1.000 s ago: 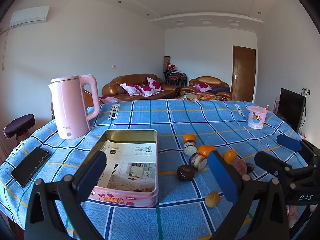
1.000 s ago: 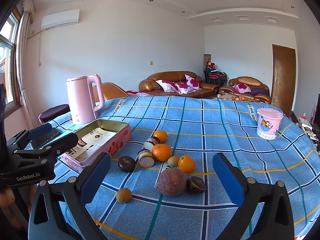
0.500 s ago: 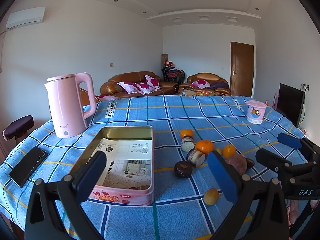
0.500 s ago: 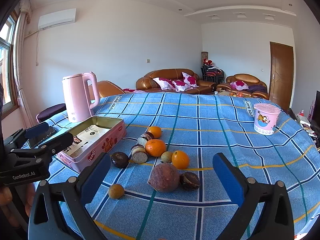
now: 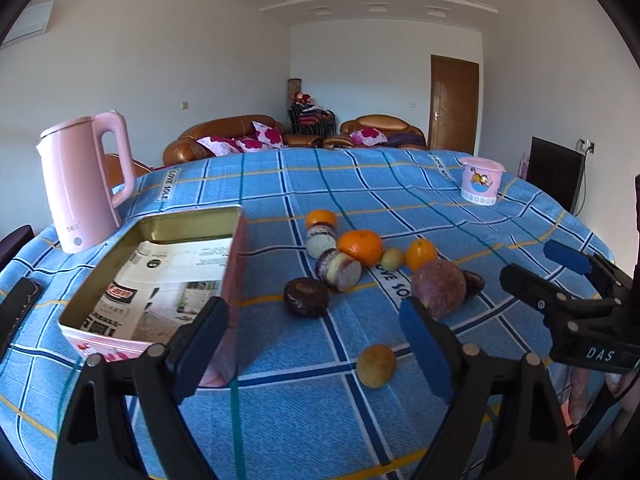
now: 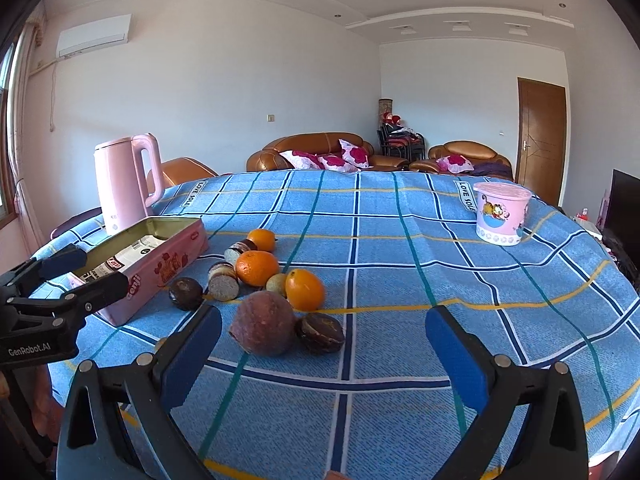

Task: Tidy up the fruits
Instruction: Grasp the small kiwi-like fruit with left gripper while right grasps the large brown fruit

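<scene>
Several fruits lie in a cluster on the blue plaid tablecloth: oranges, a large brown-purple fruit, dark round fruits, cut purple pieces and a small yellow fruit. An open pink tin lined with paper stands left of them. My left gripper is open and empty, just short of the cluster. My right gripper is open and empty, with the brown-purple fruit ahead between its fingers.
A pink kettle stands behind the tin. A pink cartoon cup stands at the far right. A dark phone lies at the left table edge. Sofas are beyond the table.
Both grippers have moved forward and lower toward the fruit cluster, which looks larger now. Both stay open and empty. Nothing on the table has moved.
</scene>
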{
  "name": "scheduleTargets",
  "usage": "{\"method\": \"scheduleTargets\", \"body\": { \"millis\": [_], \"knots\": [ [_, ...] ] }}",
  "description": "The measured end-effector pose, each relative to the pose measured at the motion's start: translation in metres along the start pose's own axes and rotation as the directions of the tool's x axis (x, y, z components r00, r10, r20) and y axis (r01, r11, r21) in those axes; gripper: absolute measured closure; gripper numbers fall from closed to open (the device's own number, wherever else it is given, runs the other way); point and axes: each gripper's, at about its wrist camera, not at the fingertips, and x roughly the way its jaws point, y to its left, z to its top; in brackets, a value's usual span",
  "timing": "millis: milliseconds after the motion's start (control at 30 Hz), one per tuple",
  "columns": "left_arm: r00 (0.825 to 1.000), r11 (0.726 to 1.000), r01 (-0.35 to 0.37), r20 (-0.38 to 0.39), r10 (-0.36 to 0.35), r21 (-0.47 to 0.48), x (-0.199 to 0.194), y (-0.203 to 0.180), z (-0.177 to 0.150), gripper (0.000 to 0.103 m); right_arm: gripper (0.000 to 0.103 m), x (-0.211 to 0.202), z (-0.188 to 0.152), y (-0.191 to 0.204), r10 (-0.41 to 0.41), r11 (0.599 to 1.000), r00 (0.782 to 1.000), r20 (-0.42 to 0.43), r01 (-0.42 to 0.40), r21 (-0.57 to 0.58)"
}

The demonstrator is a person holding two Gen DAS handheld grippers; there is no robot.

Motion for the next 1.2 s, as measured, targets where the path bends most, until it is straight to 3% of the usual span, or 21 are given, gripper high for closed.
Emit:
{"method": "scheduleTargets", "body": {
  "millis": [167, 300, 400, 467, 600, 700, 800, 933, 1067, 1200],
  "knots": [
    [0.998, 0.999, 0.034, -0.054, -0.033, 0.033, 0.014, -0.015, -0.009, 0.022, 0.001, 0.005, -0.002, -0.008, -0.005, 1.0, 1.0, -0.01, 0.005, 0.011],
    [0.992, 0.997, 0.077, -0.107, -0.073, 0.027, 0.025, -0.017, -0.013, 0.04, 0.001, 0.009, -0.004, -0.006, 0.001, 1.0, 1.0, -0.018, -0.001, -0.004],
    [0.985, 0.994, 0.107, -0.14, -0.104, 0.017, 0.032, -0.018, -0.016, 0.044, 0.001, 0.01, -0.005, -0.003, 0.005, 1.0, 1.0, -0.019, -0.005, -0.014],
    [0.98, 0.991, 0.131, -0.154, -0.127, 0.017, 0.036, -0.02, -0.019, 0.052, 0.001, 0.011, -0.006, -0.001, 0.007, 1.0, 1.0, -0.018, -0.008, -0.016],
    [0.976, 0.988, 0.155, -0.157, -0.149, 0.026, 0.037, -0.021, -0.022, 0.076, 0.001, 0.015, -0.004, 0.005, 0.028, 0.999, 1.0, -0.015, -0.028, -0.019],
    [0.979, 0.987, 0.16, -0.132, -0.158, 0.004, 0.032, -0.014, -0.02, 0.076, 0.001, 0.019, -0.002, 0.014, 0.041, 0.998, 0.999, -0.01, -0.042, -0.051],
    [0.992, 0.994, 0.107, -0.061, -0.107, 0.003, 0.023, -0.005, -0.014, 0.076, 0.003, 0.023, 0.003, 0.024, 0.046, 0.995, 0.999, -0.006, -0.046, -0.086],
    [0.999, 0.999, 0.035, 0.011, -0.035, 0.01, 0.016, 0.006, -0.006, 0.076, 0.015, 0.033, 0.009, 0.034, 0.07, 0.991, 0.997, -0.025, -0.073, -0.114],
    [1.0, 1.0, 0.017, 0.019, -0.017, -0.004, 0.019, 0.015, -0.005, 0.076, 0.018, 0.046, 0.011, 0.046, 0.077, 0.985, 0.995, -0.065, -0.086, -0.15],
    [1.0, 1.0, 0.014, 0.013, -0.014, -0.016, 0.021, 0.021, -0.007, 0.076, 0.031, 0.057, 0.009, 0.054, 0.058, 0.978, 0.99, -0.126, -0.082, -0.192]
  ]
}}
